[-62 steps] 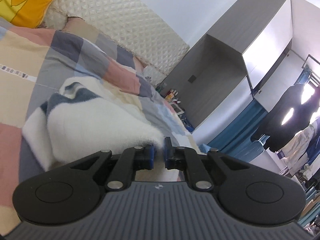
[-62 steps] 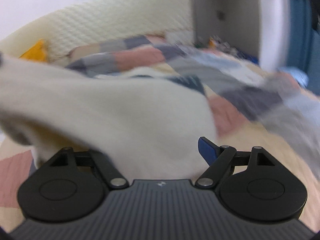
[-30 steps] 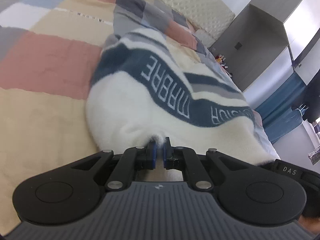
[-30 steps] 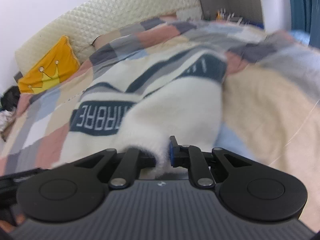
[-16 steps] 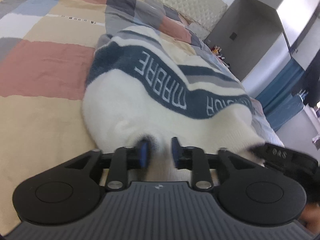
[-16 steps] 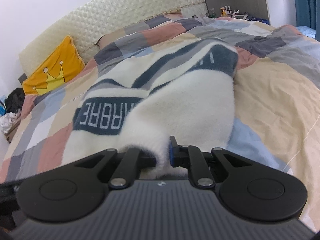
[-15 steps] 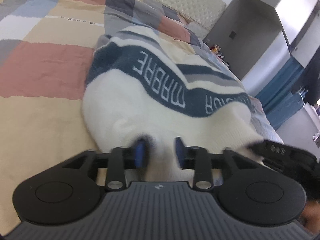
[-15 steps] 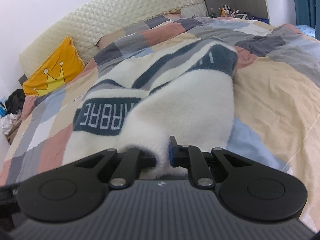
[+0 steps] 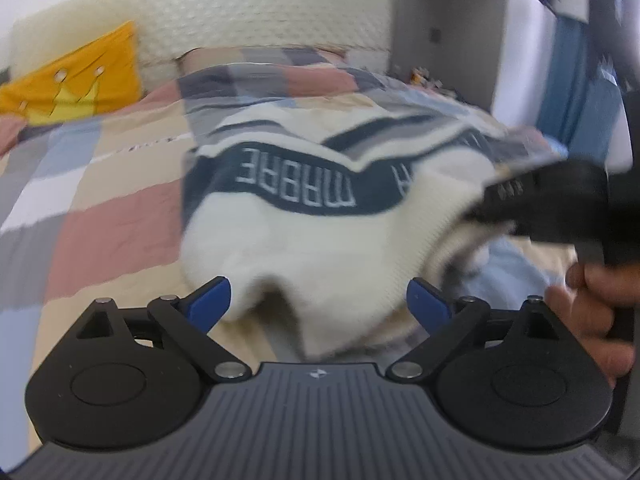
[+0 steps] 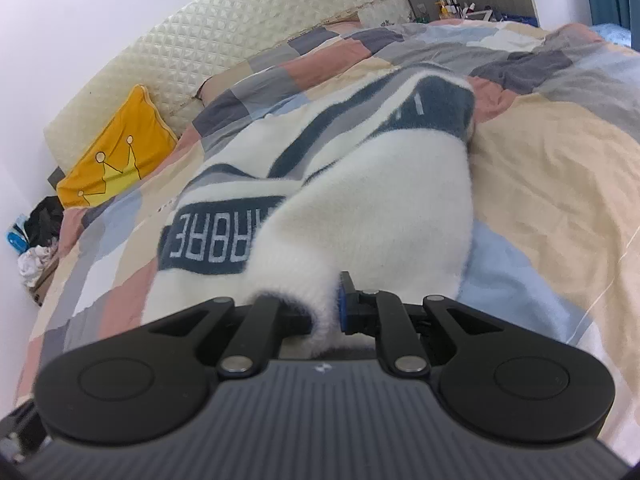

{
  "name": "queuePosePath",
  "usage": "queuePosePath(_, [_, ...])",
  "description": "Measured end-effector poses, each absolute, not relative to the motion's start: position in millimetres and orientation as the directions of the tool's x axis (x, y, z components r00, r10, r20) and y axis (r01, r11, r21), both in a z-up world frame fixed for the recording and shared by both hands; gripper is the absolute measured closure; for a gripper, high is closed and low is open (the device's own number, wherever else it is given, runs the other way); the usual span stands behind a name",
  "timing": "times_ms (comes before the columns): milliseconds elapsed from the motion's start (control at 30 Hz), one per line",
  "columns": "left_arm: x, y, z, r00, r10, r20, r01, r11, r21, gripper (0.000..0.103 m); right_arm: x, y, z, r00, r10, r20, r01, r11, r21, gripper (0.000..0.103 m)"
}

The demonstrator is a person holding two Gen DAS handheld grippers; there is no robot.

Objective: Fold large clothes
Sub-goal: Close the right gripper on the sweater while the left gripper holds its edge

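The fluffy white sweater with navy lettered bands [image 10: 360,208] lies on the patchwork-quilted bed [image 10: 552,168]; the right tool [image 10: 326,312] pinches its hem, while the left tool [image 9: 318,300] is opening, its pads clear of the fabric.

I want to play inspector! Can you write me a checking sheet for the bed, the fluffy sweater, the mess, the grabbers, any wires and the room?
Surface: bed with a patchwork quilt, wrinkled, carrying the sweater.
Job's things: white fluffy sweater with dark bands and lettering, folded over itself on the quilt.
Clutter: yellow crown cushion at the headboard; pile of clothes beside the bed.
Grippers: left gripper opening, jaws wide, pads off the sweater hem lying between them; right gripper shut on the sweater edge.
Cables: nothing seen.
Surroundings: quilted cream headboard, grey wardrobe, blue curtain; small items by the wardrobe, too small to tell.
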State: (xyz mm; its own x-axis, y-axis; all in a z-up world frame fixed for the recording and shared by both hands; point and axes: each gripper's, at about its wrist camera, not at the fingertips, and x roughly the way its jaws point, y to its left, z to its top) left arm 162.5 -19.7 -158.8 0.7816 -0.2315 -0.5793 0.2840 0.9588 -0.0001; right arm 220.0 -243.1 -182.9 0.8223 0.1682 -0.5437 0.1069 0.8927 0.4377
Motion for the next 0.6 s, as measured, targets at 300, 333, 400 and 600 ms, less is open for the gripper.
queuePosePath(300, [173,-66,-190,0.820,-0.132,-0.556,0.336,0.898,0.283,0.005,219,-247,-183,0.822,0.181,-0.539,0.115,0.876,0.469,0.090])
queuePosePath(333, [173,-69,-193,0.826,-0.128,-0.549,0.337,0.893,0.298,0.004,220,-247,-183,0.823,0.179,-0.539,0.114,0.878,0.466,0.090])
queuePosePath(400, [176,-73,-199,0.842,-0.105,-0.529,0.320,0.886,0.335,0.003,219,-248,-182,0.824,0.177,-0.538,0.112,0.880,0.462,0.090])
queuePosePath(600, [191,-72,-205,0.874,-0.041,-0.484,0.231,0.911,0.341,0.002,214,-245,-178,0.844,0.147,-0.516,0.120,0.886,0.448,0.090])
